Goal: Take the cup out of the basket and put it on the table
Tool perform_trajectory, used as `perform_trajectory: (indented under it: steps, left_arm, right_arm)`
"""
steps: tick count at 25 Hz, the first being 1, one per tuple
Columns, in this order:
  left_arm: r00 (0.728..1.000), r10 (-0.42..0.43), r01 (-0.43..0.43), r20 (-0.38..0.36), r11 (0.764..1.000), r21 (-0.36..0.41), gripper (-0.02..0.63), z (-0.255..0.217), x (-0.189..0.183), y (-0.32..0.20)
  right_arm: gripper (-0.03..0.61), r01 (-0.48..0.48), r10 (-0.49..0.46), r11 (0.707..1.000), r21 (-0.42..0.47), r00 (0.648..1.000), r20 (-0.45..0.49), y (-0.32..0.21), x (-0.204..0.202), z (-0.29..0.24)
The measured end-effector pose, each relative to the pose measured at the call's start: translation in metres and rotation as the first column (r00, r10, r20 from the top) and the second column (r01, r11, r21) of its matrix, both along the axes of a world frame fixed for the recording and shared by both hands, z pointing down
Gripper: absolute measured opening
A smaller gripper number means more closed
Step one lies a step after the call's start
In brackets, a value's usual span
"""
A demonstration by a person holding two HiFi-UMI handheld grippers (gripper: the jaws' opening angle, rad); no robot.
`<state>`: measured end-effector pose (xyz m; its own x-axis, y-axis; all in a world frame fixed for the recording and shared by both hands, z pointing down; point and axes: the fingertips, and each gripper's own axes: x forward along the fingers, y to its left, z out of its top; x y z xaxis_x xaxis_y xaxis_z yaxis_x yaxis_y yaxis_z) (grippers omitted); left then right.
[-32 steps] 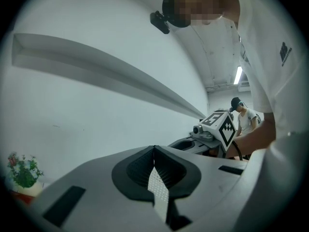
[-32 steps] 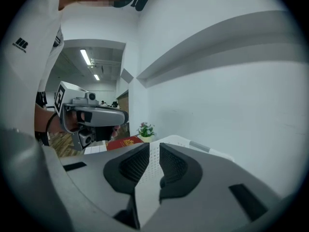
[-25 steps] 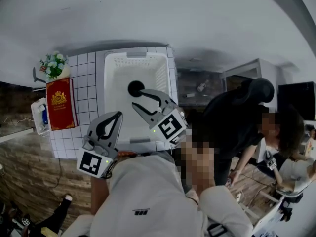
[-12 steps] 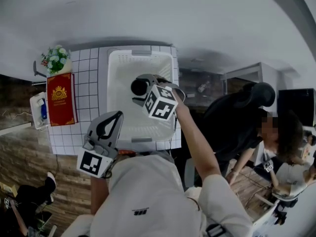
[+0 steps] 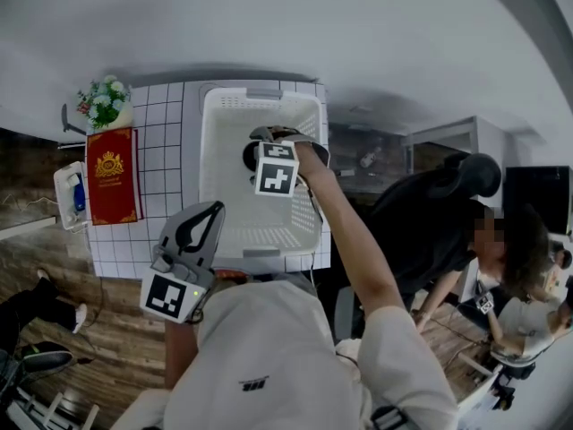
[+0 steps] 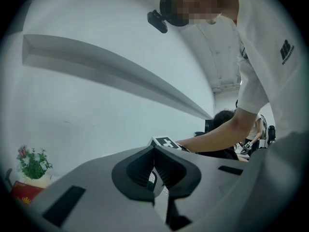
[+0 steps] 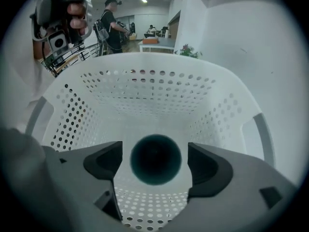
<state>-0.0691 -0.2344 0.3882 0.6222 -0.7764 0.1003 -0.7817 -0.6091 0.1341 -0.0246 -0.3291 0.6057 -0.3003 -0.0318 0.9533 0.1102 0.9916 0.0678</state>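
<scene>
Head view, right gripper (image 5: 266, 141) pointing down into white basket (image 5: 260, 98) on tiled table (image 5: 157, 133), over dark cup (image 5: 249, 158), left gripper (image 5: 213, 210) near the basket's front rim, left gripper view, jaws closed together, empty, right gripper view, jaws just opening wide, cup on the basket floor between them, untouched

A small pot of pink and white flowers (image 5: 106, 104) stands at the upper left of the head view. Just in front of it lies a flat red book or box with a gold crest (image 5: 111, 176). A white tray holding something blue (image 5: 70, 195) sits against its left edge. The floor (image 5: 98, 330) is wood plank, and someone's legs and shoes (image 5: 31, 307) show at lower left. To the right, a person in dark clothes (image 5: 421, 231) bends forward beside a seated person (image 5: 530, 280).
</scene>
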Motion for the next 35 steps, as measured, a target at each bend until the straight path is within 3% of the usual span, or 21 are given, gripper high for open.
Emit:
perform_trajectory:
  steps: [5,18,35]
  left_arm:
    - [1.0,0.0,0.0,-0.001,1.0,-0.006,0.011,0.001,-0.002,0.0]
    - [1.0,-0.004,0.004,0.008,1.0,-0.01,0.011,0.002,-0.008,0.0]
    - [1.0,0.004,-0.004,0.013,1.0,0.004,0.011,-0.002,-0.006,0.007]
  right_arm:
    - [0.405,0.006,-0.007,1.0,-0.025,0.998,-0.062,-0.003,0.006,0.018]
    - [0.394,-0.044,0.039,0.998,-0.044,0.993,-0.111,-0.009,0.012,0.027]
    - [0.385,-0.046,0.042,0.997,-0.07,0.998,-0.056,0.006,0.011,0.005]
